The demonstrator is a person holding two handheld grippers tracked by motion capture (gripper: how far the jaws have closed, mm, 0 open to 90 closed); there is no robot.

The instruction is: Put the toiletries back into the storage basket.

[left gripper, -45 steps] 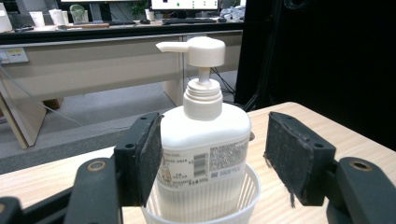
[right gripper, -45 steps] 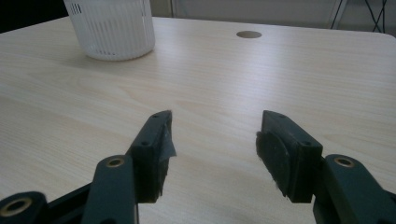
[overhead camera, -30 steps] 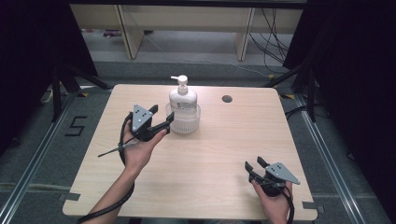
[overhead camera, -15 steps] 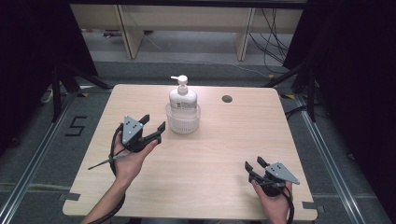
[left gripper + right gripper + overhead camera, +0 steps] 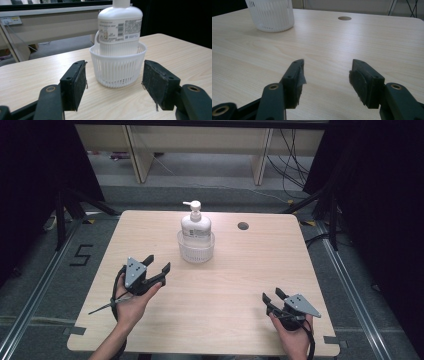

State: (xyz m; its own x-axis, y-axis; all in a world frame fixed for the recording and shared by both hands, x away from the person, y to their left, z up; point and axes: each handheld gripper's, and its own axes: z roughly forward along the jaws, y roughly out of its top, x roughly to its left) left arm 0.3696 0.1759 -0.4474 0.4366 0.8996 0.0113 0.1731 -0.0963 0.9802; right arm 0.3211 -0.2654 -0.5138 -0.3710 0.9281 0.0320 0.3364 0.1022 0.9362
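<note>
A white pump bottle (image 5: 195, 222) stands upright inside a small white slatted basket (image 5: 196, 252) near the table's far middle. In the left gripper view the bottle (image 5: 120, 25) and basket (image 5: 117, 67) are straight ahead, a short way beyond the jaws. My left gripper (image 5: 159, 269) is open at the left of the table, aimed toward the basket, with nothing between its pads (image 5: 77, 82). My right gripper (image 5: 271, 296) rests open near the front right edge, empty; in the right gripper view the basket (image 5: 270, 15) is far off at upper left.
The light wooden table (image 5: 250, 270) has a round cable hole (image 5: 243, 226) at the back right. Beyond the far edge are desk legs and cables on the floor. Metal rails run along the floor on both sides.
My left gripper has drawn back from the basket toward the front left of the table, still open. The right gripper has stayed where it was.
</note>
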